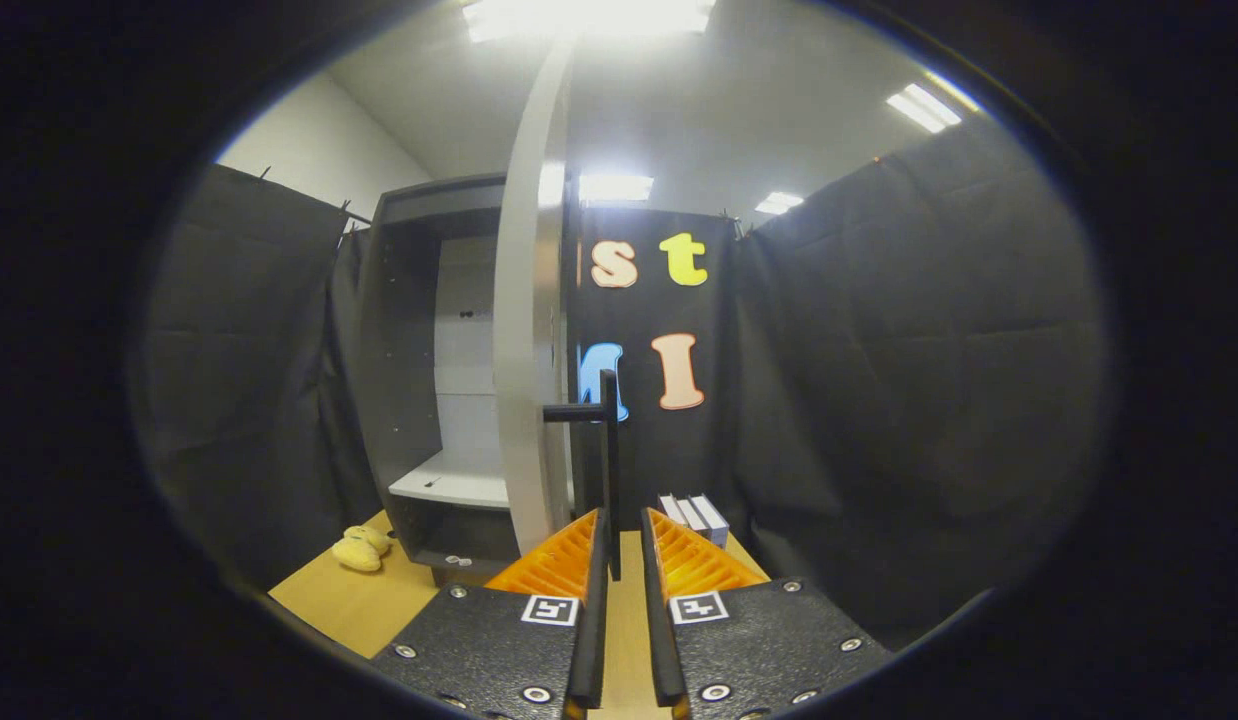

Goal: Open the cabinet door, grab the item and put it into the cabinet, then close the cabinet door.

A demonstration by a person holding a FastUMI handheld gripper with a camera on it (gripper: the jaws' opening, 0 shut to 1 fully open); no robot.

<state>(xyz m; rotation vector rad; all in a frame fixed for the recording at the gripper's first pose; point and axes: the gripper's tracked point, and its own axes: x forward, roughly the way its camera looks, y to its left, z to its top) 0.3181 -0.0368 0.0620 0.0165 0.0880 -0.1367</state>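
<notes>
The grey cabinet (419, 380) stands ahead with its white door (527, 330) swung out, edge-on to me. A white shelf (454, 483) shows inside. The door's black bar handle (610, 450) hangs upright, and its lower end reaches down between my fingertips. My gripper (622, 520) is open by a narrow gap. The handle sits close to the left finger, and a gap shows on the right side. The yellow soft item (360, 549) lies on the wooden table (349, 600), left of the cabinet's foot and well left of the fingers.
Several white box-like things (694, 515) stand on the table just right of the door, beyond the right finger. Black cloth walls close in on both sides. The cabinet's lower compartment (449, 535) is dark.
</notes>
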